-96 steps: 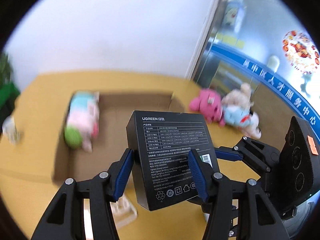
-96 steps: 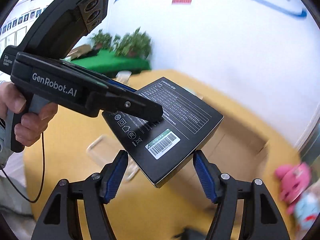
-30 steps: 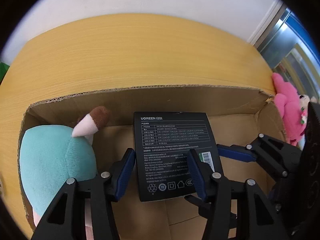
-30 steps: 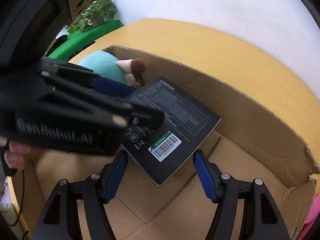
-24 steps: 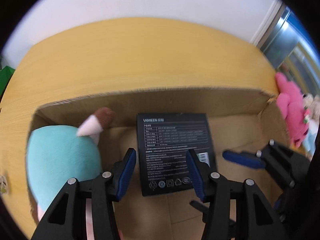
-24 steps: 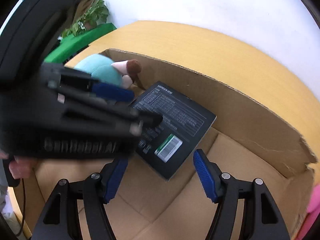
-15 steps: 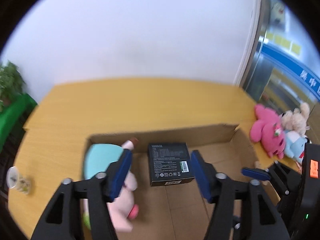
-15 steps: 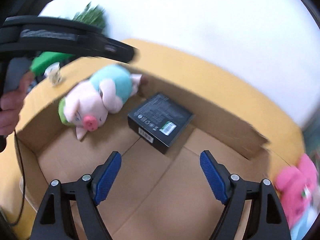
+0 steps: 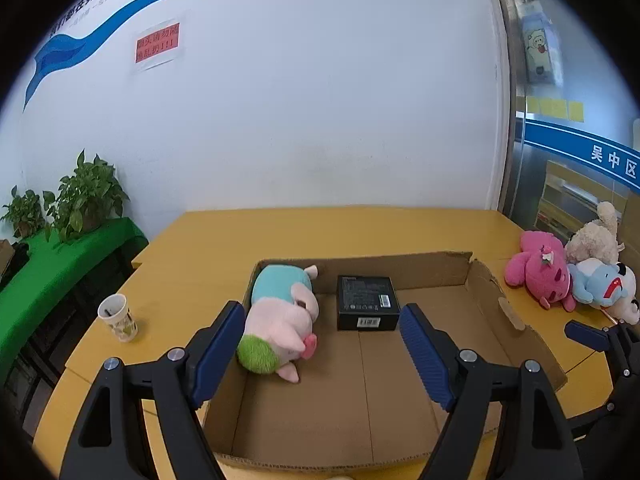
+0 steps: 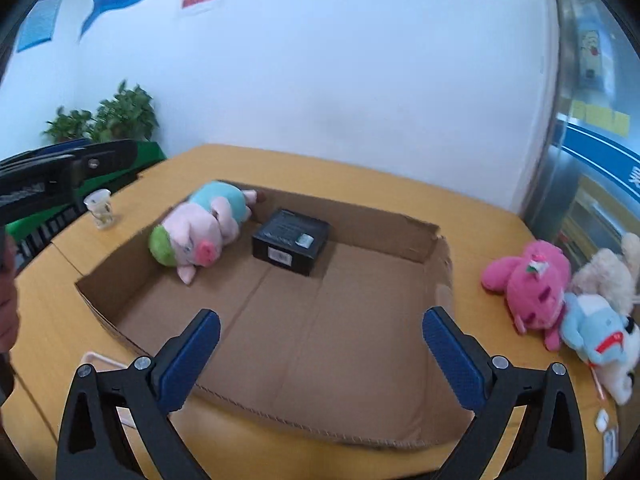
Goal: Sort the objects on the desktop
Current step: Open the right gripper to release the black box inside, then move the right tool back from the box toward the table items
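Two sets of tongs are in my views, and neither has anything between its pads. Starting at the left of the desk [image 9: 224,240], I see a paper cup [image 9: 118,317] standing alone, well apart from the cardboard box [image 9: 486,280]. My left tongs [image 9: 322,346] are opening, their blue pads set wide above the box's near half with only cardboard showing between them. Inside the box, toward its far left corner, a plush pig [image 9: 282,320] lies on its side, its teal back toward the far wall and its snout toward me. Just beside it, to the right, the black carton [image 9: 367,302] sits flat on the box floor close to the far wall, label side up, apart from both sets of tongs. My right tongs [image 10: 322,354] are opening too, spread very wide over the box's near edge. Farther right, outside the box, a pink plush [image 10: 530,284], a cream plush [image 10: 608,272] and a pale blue plush [image 10: 600,330] lie huddled together on the desk.
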{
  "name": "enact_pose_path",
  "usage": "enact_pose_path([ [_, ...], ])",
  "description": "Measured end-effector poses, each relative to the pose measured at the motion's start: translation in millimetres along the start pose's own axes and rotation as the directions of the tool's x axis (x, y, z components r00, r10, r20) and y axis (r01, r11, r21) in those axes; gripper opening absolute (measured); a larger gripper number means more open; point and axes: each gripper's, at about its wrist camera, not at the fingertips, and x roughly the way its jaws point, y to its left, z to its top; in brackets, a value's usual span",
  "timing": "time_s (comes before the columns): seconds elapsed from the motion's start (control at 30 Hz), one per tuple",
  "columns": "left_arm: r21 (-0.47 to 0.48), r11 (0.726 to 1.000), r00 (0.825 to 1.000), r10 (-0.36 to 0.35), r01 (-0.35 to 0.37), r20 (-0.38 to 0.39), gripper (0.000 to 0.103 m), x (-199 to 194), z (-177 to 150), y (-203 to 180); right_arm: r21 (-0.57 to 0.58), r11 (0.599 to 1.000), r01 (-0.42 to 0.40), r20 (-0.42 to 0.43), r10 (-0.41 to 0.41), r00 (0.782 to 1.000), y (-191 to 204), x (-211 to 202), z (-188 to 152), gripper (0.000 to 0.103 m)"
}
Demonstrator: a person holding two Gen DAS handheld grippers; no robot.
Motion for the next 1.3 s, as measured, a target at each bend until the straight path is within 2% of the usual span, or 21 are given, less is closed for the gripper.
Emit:
enact_pose_path([
  [0.07, -0.015, 1.000, 1.000, 0.013, -0.013, 0.015, 0.080, -8.2, -9.2, -4.6, -0.001, 1.000, 0.028, 0.016, -0.028, 0.999, 1.3, -7.6, -7.5, 0.103],
  [0.13, -0.018, 0.999, 0.999, 0.029, -0.029, 0.038, 0.080, -15.9, -15.4, -5.7, 0.015, 1.000, 0.016, 0.026, -0.016, 1.000, 0.2, -15.3, -12.3, 0.103],
  [0.2, -0.019, 0.999, 0.999, 0.032, -0.032, 0.032, 0.080, -18.0, -20.4, -7.4, 0.037, 0.999, 0.002, 0.037, -0.004, 0.999, -2.1, -22.0, -14.6, 0.103],
  [0.27, -0.024, 1.000, 1.000, 0.013, -0.013, 0.007, 0.080, -17.6, -25.6, -8.2, 0.056, 0.998, 0.022, 0.056, -0.025, 0.998, -5.4, -27.4, -15.4, 0.103],
  [0.37, -0.048, 0.999, 1.000, -0.016, 0.015, -0.021, 0.080, -14.6, -33.2, -5.4, 0.126, 0.992, -0.007, 0.050, 0.001, 0.999, -16.7, -29.2, -17.0, 0.103],
  [0.47, -0.060, 0.998, 1.000, 0.001, -0.001, -0.001, 0.080, -16.7, -39.0, -0.9, 0.203, 0.979, 0.020, 0.039, -0.028, 0.999, -29.6, -29.1, -21.1, 0.103],
  [0.57, -0.027, 0.999, 0.999, 0.030, -0.031, -0.028, 0.080, -11.9, -40.0, -2.7, 0.204, 0.978, 0.035, 0.045, -0.046, 0.998, -35.2, -29.5, -24.7, 0.103],
  [0.7, -0.013, 0.999, 0.998, 0.043, -0.044, -0.043, 0.079, -6.2, -44.4, -6.5, 0.180, 0.983, -0.024, 0.052, 0.015, 0.999, -36.0, -28.2, -29.3, 0.103],
  [0.77, -0.010, 0.999, 0.998, 0.039, -0.040, -0.053, 0.071, -3.5, -47.0, -7.1, 0.173, 0.985, -0.006, 0.036, -0.001, 0.999, -36.1, -25.5, -30.6, 0.103],
  [0.8, -0.006, 0.999, 0.997, 0.037, -0.037, -0.061, 0.060, -1.7, -48.3, -7.3, 0.169, 0.986, 0.011, 0.030, -0.016, 0.999, -36.2, -23.6, -31.4, 0.103],
  [0.83, -0.008, 1.000, 0.997, 0.030, -0.030, -0.073, 0.054, 0.9, -49.8, -6.6, 0.165, 0.986, 0.025, 0.022, -0.029, 0.999, -37.5, -21.2, -32.0, 0.103],
  [0.9, -0.017, 1.000, 0.996, 0.017, -0.018, -0.084, 0.053, 4.3, -52.7, -5.1, 0.165, 0.986, 0.032, 0.008, -0.034, 0.999, -40.7, -16.4, -33.9, 0.103],
  [0.97, -0.014, 1.000, 0.996, 0.021, -0.023, -0.082, 0.053, 7.1, -55.4, -3.7, 0.169, 0.985, 0.027, -0.008, -0.026, 1.000, -44.7, -10.5, -36.7, 0.103],
  [1.0, -0.008, 0.999, 0.996, 0.031, -0.031, -0.080, 0.058, 8.8, -57.1, -3.4, 0.171, 0.985, 0.025, -0.011, -0.023, 1.000, -45.7, -8.6, -37.6, 0.103],
  [1.03, -0.004, 0.999, 0.996, 0.035, -0.036, -0.086, 0.072, 11.2, -58.6, -2.7, 0.171, 0.985, 0.021, -0.017, -0.018, 1.000, -47.3, -4.7, -39.4, 0.103],
  [1.07, -0.006, 0.999, 0.995, 0.039, -0.040, -0.093, 0.079, 13.9, -60.3, -1.4, 0.170, 0.985, 0.017, -0.027, -0.013, 1.000, -48.4, -0.5, -41.0, 0.103],
  [1.23, -0.036, 0.999, 0.988, 0.024, -0.030, -0.150, 0.081, 32.1, -75.1, 9.6, 0.187, 0.982, -0.019, -0.106, 0.039, 0.994, -54.4, 27.2, -53.5, 0.103],
  [1.3, -0.029, 0.999, 0.984, 0.031, -0.037, -0.178, 0.081, 41.0, -82.4, 12.8, 0.191, 0.982, -0.002, -0.133, 0.028, 0.991, -56.4, 37.4, -60.1, 0.103],
])
